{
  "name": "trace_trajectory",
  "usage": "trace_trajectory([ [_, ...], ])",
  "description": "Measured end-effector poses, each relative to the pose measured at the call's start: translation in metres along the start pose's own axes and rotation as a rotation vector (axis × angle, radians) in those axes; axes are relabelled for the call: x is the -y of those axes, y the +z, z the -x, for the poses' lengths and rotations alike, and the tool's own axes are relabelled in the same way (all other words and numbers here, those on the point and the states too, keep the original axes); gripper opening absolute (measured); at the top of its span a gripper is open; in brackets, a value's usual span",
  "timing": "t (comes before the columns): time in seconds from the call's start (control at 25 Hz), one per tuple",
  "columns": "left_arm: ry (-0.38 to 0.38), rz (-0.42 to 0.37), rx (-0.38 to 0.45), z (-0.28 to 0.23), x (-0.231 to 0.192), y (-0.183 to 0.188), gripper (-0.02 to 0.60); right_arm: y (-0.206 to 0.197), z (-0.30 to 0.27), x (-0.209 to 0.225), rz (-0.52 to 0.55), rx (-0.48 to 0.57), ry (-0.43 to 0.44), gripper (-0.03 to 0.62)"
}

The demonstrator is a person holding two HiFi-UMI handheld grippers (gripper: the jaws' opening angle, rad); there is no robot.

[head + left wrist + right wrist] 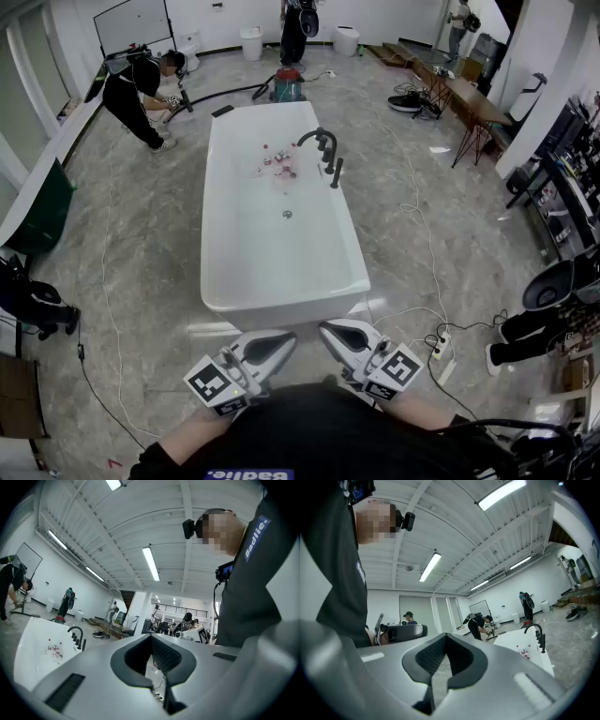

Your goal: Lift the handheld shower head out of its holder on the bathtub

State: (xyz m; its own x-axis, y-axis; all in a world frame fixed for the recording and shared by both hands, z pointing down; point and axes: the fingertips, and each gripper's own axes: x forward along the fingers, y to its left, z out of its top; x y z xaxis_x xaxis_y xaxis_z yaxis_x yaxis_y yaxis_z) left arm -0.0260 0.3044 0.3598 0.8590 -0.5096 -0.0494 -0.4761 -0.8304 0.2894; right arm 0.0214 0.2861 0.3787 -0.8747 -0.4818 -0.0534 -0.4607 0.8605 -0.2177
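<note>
Both claws are hanging close to the person's body. The left gripper (285, 338) and right gripper (329, 329) are each pressing their jaws together on nothing. The handheld shower head (337, 173) is sitting well apart from them on the bathtub's (281, 298) right rim, just beside the black faucet (314, 138), standing upright. The shirt (243, 597) is reading "Badlie".

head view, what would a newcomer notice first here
The long white bathtub catches the eye first. It stands alone in the middle of the grey stone floor, with a black tap set on its right rim. Next come the left gripper and right gripper at the bottom edge, held close to the person's body and short of the tub.
</note>
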Motion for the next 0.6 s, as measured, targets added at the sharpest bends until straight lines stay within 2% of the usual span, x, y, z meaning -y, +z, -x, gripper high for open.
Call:
trace_trajectory([
  [0.36,-0.008,0.007,-0.002,-0.006,-0.002,0.0,0.0,-0.001,-0.003,0.005,-0.01,-0.008,0.002,0.0],
  [0.6,0.017,0.01,0.017,-0.021,-0.008,0.005,0.0,0.006,0.0,0.02,-0.034,0.019,0.019,0.0],
])
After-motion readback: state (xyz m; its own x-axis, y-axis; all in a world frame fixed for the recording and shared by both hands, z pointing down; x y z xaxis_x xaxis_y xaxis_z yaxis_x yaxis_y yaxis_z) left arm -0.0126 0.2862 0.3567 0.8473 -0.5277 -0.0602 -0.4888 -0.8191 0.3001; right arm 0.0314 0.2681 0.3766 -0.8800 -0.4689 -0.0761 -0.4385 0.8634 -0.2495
